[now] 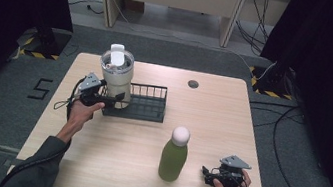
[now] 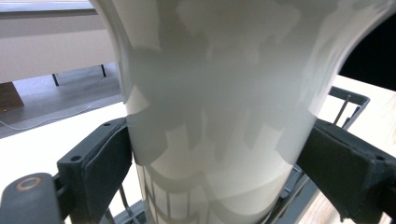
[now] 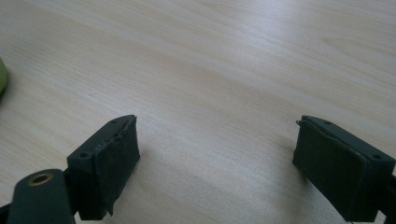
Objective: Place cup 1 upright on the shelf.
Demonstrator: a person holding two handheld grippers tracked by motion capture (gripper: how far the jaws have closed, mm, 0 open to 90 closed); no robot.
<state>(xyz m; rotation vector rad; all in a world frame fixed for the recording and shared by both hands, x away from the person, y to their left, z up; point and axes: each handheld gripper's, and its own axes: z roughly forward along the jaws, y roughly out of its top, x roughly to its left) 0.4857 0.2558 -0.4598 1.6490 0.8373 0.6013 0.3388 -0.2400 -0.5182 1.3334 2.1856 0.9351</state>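
A cream tumbler (image 1: 116,73) with a clear lid stands in the left end of a black wire rack (image 1: 147,105) on the table. My left gripper (image 1: 115,98) is shut on the tumbler's lower body. In the left gripper view both pads (image 2: 100,163) press against the tumbler (image 2: 219,93), with the rack (image 2: 348,100) behind it. A green bottle (image 1: 174,155) with a white cap stands upright near the front middle. To its right my right gripper (image 1: 205,174) rests low and open, nothing between its jaws; in the right gripper view (image 3: 217,158) the bottle's edge (image 3: 2,77) shows far left.
The wooden table (image 1: 212,111) has a round cable grommet (image 1: 193,83) near its far edge. Bare wood lies between the rack and the bottle and to the right. Dark curtains and floor cables surround the table.
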